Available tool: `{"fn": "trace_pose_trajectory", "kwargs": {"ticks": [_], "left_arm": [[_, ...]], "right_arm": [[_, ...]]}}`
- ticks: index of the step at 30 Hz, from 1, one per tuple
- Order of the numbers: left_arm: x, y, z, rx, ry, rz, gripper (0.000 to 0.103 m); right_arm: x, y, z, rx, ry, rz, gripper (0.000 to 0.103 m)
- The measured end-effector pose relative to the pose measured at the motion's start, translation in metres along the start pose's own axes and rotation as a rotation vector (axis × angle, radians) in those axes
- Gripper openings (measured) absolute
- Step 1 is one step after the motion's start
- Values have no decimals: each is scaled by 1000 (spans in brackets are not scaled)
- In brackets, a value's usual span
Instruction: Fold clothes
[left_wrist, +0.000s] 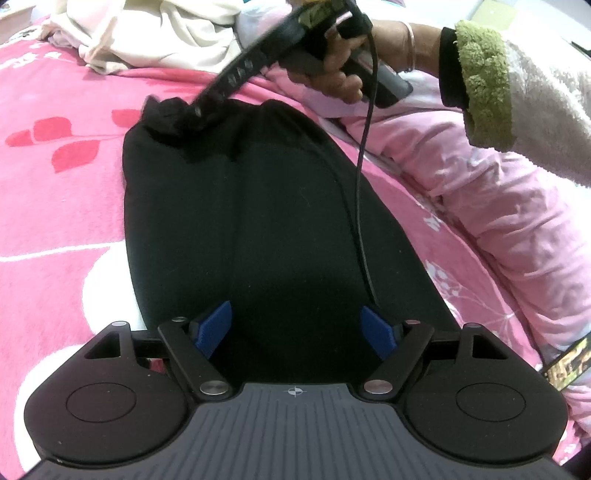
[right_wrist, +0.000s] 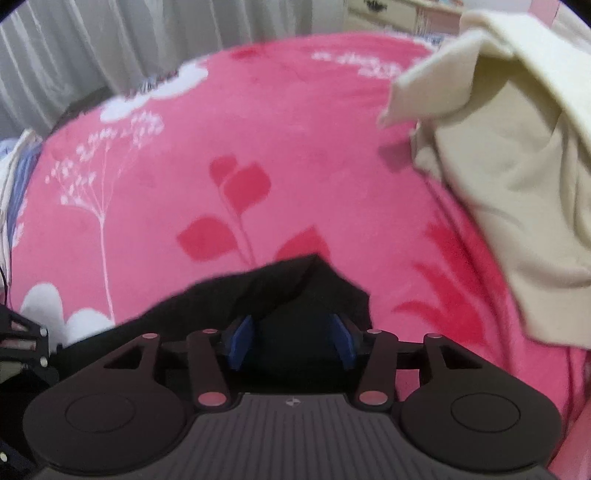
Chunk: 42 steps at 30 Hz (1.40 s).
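Left wrist view: soft, limp black garment (left_wrist: 258, 206); both grippers (left_wrist: 295, 328) (right_wrist: 291, 343) spread; pinch its bunched far hem.

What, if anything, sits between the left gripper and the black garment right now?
Nothing visible does. The left gripper hangs open directly over the black garment. Only the right gripper's cable trails across the cloth, off to the right.

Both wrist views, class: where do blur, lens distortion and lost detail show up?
Left wrist view: fisheye bends the pink blanket; the black garment is so dark its folds vanish; the right tongs are motion-smeared at its far end. Right wrist view: soft overall, the blanket bulges like a dome, the cream garment blurs, dark corners vignette.
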<state>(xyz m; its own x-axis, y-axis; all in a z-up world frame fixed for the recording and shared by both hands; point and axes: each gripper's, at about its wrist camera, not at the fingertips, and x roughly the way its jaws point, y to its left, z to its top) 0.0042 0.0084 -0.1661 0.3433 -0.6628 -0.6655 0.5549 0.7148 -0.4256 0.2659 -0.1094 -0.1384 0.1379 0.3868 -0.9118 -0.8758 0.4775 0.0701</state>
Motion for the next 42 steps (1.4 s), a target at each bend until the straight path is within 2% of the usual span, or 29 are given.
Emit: {"fn": "trace_pose_trajectory", "kwargs": {"ticks": [1, 3, 4, 5, 9, 14, 16, 20, 24, 27, 29, 31, 33, 35, 36, 38, 40, 41, 42], "left_arm": [[0, 0, 0, -3, -1, 0, 79], [1, 1, 0, -9, -3, -1, 79], [1, 1, 0, -9, -3, -2, 79], [1, 1, 0, -9, -4, -2, 79], [1, 0, 0, -1, -5, -2, 79], [1, 0, 0, -4, -6, 0, 79], [1, -1, 0, -4, -6, 1, 79], [1, -2, -1, 2, -8, 6, 79], [0, -2, -1, -1, -10, 6, 79], [0, -2, 1, -2, -3, 3, 79], [0, -1, 2, -5, 2, 1, 79], [-1, -1, 3, -6, 5, 1, 79], [-2, 0, 4, -8, 4, 5, 79], [-3, -1, 2, -10, 2, 8, 79], [-4, -2, 2, -9, 0, 12, 79], [-6, -2, 1, -6, -5, 18, 79], [-8, -1, 1, -5, -10, 25, 79], [-9, -1, 1, -8, -11, 27, 79], [-10, 0, 1, -11, -12, 28, 79]], "right_arm": [[5, 3, -2, -15, 18, -1, 46], [8, 8, -4, -33, 16, -18, 31], [6, 9, -4, -34, 0, -27, 22], [4, 10, -4, -35, -16, -36, 1], [-19, 10, -3, -9, -171, -75, 1], [-41, -3, -4, 128, -401, -121, 1], [-35, -2, -5, 161, -440, -155, 1], [-11, -11, -7, 278, -454, -237, 6], [-33, -31, -17, 420, -559, -261, 9], [-56, -32, -17, 366, -549, -131, 9], [-57, -24, -12, 267, -465, 14, 9], [-39, -10, -6, 164, -337, 88, 9], [-11, -4, 0, 141, -249, 66, 9], [17, -9, 5, 202, -213, -7, 9], [28, -16, 6, 263, -220, -39, 3], [23, -33, 6, 402, -311, -77, 5], [7, -49, 2, 519, -419, -110, 16], [-10, -57, -6, 556, -476, -120, 25], [-26, -64, -15, 589, -514, -125, 29]]}}
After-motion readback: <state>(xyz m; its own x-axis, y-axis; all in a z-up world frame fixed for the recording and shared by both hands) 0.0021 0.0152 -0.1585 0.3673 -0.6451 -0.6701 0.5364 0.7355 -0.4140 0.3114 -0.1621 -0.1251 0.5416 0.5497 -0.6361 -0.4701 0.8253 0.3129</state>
